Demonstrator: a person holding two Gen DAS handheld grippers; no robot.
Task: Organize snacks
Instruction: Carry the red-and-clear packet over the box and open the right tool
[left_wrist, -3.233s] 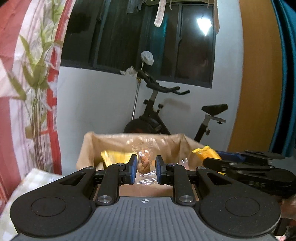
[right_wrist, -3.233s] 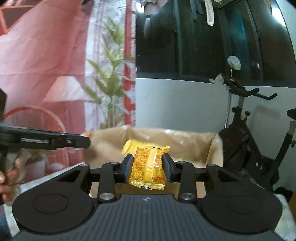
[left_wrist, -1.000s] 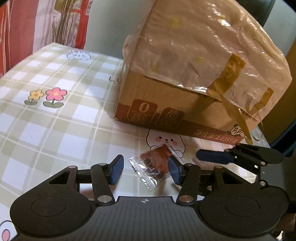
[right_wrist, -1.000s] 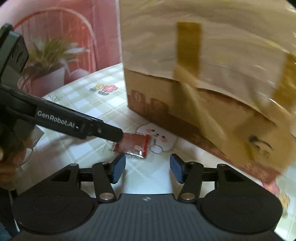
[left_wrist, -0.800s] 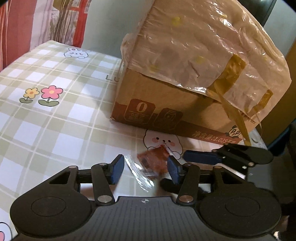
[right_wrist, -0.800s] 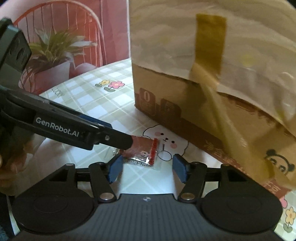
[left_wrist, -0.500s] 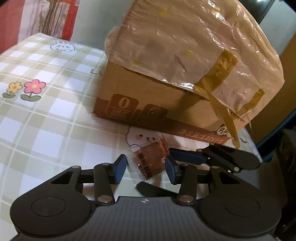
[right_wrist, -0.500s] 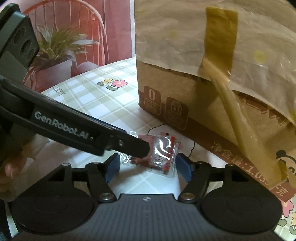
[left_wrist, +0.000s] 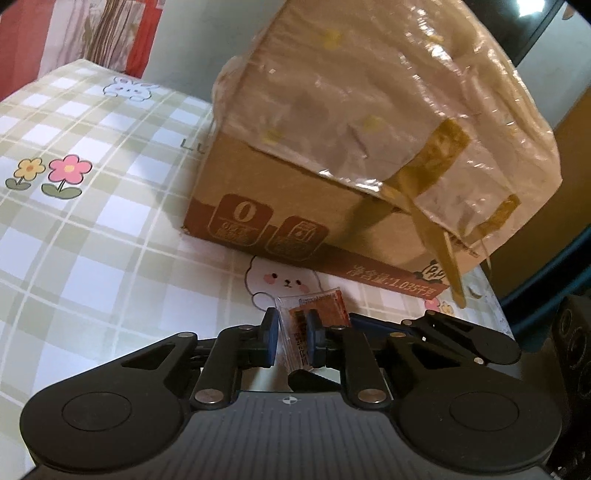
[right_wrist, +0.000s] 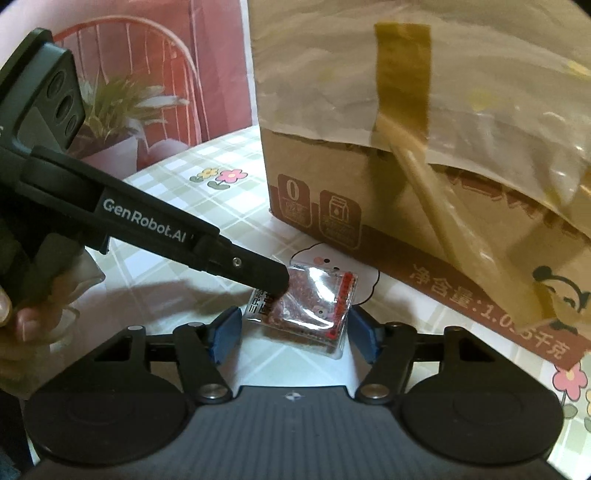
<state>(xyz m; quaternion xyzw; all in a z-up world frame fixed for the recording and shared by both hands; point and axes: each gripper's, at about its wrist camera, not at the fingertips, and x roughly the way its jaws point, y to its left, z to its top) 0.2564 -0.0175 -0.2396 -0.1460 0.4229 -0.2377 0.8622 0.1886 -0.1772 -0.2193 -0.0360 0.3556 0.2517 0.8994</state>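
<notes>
- The small clear-plastic snack packet with dark red contents (left_wrist: 314, 317) sits low in the middle of the left wrist view, between the left gripper's (left_wrist: 291, 341) blue-padded fingers (left_wrist: 271, 338); those fingers are closing and pinch the packet's near edge.
- In the right wrist view the same packet (right_wrist: 310, 301) lies just below the middle of the frame on the counter with the green-and-white checked cloth (right_wrist: 155, 273), between the right gripper's (right_wrist: 293, 334) blue fingers (right_wrist: 225, 334). These stand spread on either side, not touching it, and are narrowing.
- The left gripper's black finger comes in from the upper left of the right wrist view and ends on the packet's left corner; a hand (right_wrist: 18, 314) grips its handle at the left edge.
- Both grippers slant downward toward the counter, in front of the brown cardboard box draped in wrinkled plastic film and yellow tape (left_wrist: 369, 147), which fills the upper right of both views.
- The right gripper's arms show at the lower right of the left wrist view, just behind the packet.
- A second ago the left fingers stood wide apart around the flat-lying packet; now they have drawn close and its edge is tilted up between them.
</notes>
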